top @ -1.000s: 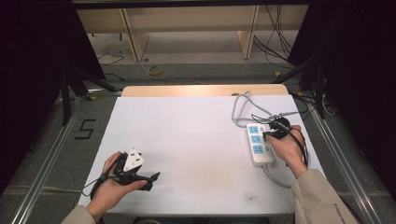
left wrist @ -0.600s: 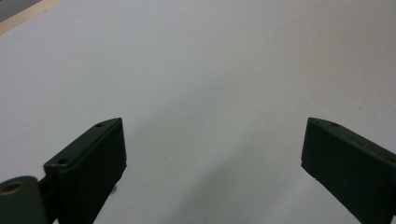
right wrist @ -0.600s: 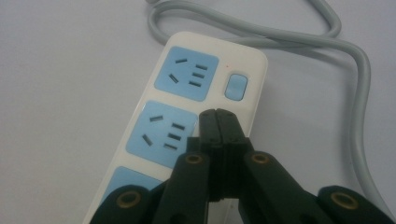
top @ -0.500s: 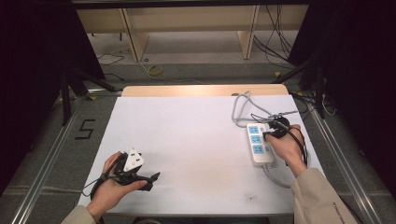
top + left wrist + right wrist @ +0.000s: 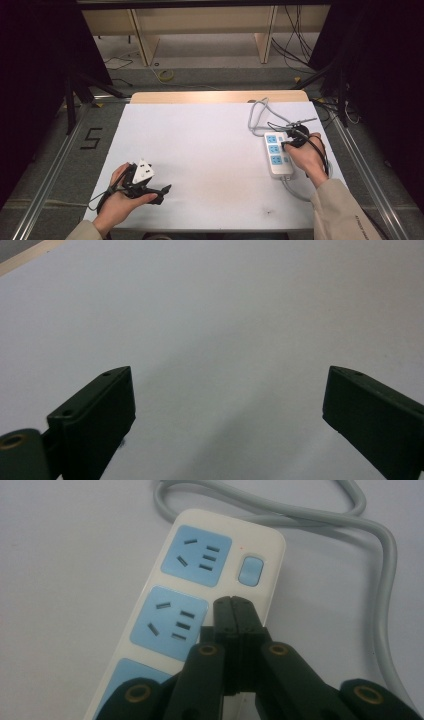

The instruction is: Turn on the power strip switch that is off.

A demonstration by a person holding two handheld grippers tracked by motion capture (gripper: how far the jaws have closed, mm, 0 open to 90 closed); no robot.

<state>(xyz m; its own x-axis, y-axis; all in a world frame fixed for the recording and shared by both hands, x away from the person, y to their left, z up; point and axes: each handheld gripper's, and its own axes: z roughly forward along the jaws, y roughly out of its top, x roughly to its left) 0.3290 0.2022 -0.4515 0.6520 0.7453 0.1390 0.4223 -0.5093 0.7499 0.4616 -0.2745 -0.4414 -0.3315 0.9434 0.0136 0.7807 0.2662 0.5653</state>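
White table (image 5: 210, 150) under right gripper (image 5: 286, 145) (jaws together) on power strip (image 5: 276, 156)

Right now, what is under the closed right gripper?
The white power strip lies under the right gripper, beside its middle blue socket. The gripper covers that spot, so contact cannot be judged.

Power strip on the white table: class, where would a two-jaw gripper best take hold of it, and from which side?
Probably across the two long side edges of the power strip, coming straight down from above. It lies flat, sockets up, and its body is long and narrow with straight parallel sides. Grip near the middle, away from the grey cable that leaves its ends. The right gripper sits shut over it; the left gripper is open.
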